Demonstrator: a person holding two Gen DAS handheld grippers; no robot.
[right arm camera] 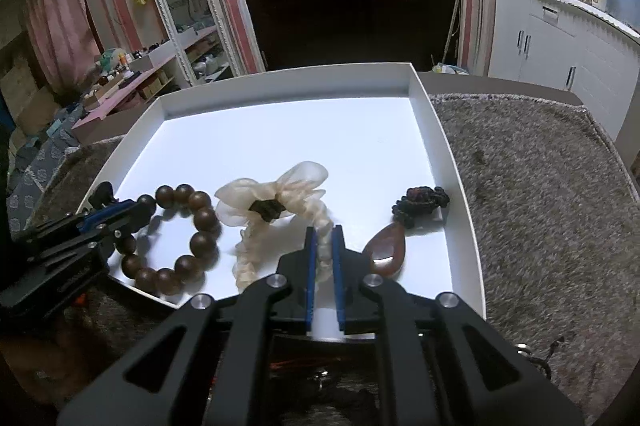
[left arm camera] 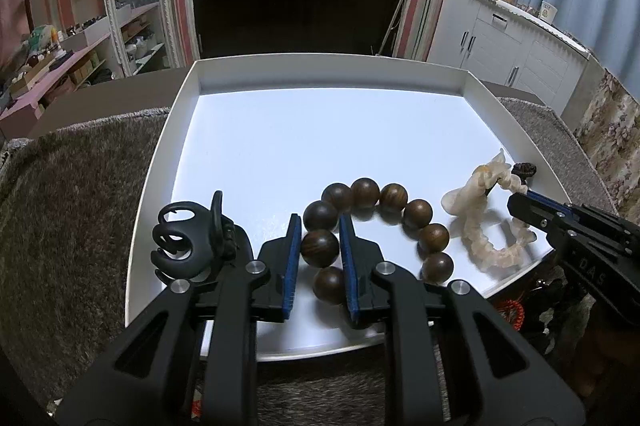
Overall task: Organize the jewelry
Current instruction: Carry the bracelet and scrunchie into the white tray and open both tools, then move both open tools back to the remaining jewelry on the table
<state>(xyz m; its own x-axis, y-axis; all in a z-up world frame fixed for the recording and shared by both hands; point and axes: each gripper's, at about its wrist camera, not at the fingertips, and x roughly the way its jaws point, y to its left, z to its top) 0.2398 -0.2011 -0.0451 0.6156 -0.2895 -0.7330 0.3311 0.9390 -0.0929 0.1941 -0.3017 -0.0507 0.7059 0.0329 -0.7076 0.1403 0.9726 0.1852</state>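
A wooden bead bracelet [left arm camera: 384,201] lies in the white tray [left arm camera: 320,73] near its front edge. My left gripper [left arm camera: 320,222] is shut on one bead of it, fingers either side. It also shows in the right wrist view [right arm camera: 200,222]. A cream organza scrunchie [right arm camera: 276,193] lies right of the bracelet. My right gripper [right arm camera: 325,232] is shut on the scrunchie's band. A black claw hair clip [left arm camera: 188,234] sits left of the left gripper. A brown teardrop pendant with a dark knotted cord [right arm camera: 390,246] lies at the tray's right.
The tray [right arm camera: 440,129] rests on a grey shaggy rug [right arm camera: 540,185]. A red-orange item [left arm camera: 512,312] lies on the rug by the tray's front right corner. Shelves stand far left, a white cabinet [left arm camera: 512,37] far right, a dark door behind.
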